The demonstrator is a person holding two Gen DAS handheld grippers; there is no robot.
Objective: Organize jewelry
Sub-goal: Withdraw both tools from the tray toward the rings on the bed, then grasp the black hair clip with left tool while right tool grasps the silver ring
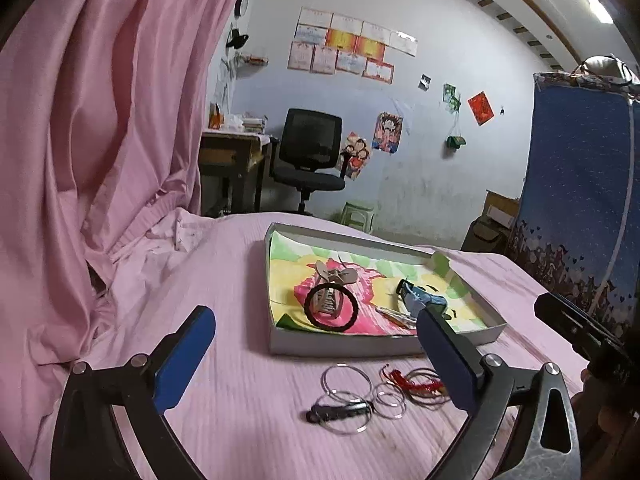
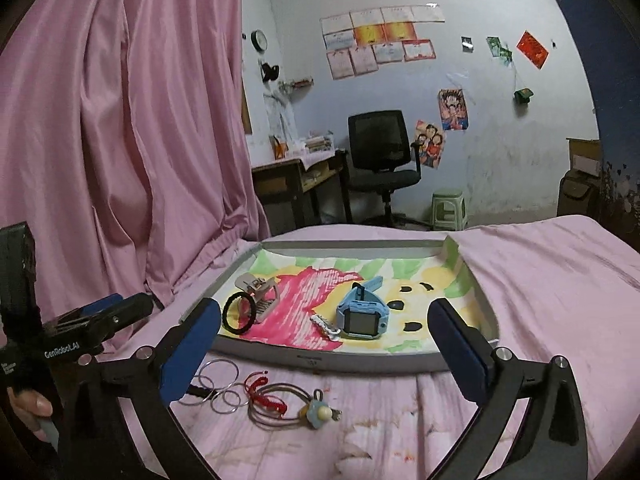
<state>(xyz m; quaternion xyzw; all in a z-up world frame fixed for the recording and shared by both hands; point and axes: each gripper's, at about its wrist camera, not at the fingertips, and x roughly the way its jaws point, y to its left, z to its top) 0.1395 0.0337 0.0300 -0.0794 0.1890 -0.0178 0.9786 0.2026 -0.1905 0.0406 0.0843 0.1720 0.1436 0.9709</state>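
Bracelets (image 2: 224, 386) lie on bedsheet (image 2: 540, 280) below wide-apart jaws, untouched

Wide-open left gripper (image 1: 316, 344) hovering empty above thin silver wire bangles (image 1: 362, 396) lying on pink bedsheet (image 1: 224, 272), near shallow grey tray (image 1: 340, 346) holding black hair tie (image 1: 330, 306).

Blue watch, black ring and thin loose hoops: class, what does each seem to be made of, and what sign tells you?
Blue watch: likely plastic or rubbery, from its matte moulded strap and glossy dark screen.
Black ring: probably fabric-covered elastic, since it looks dull and soft with no shine.
Thin hoops: apparently metal wire, being pale, very thin and faintly glinting.
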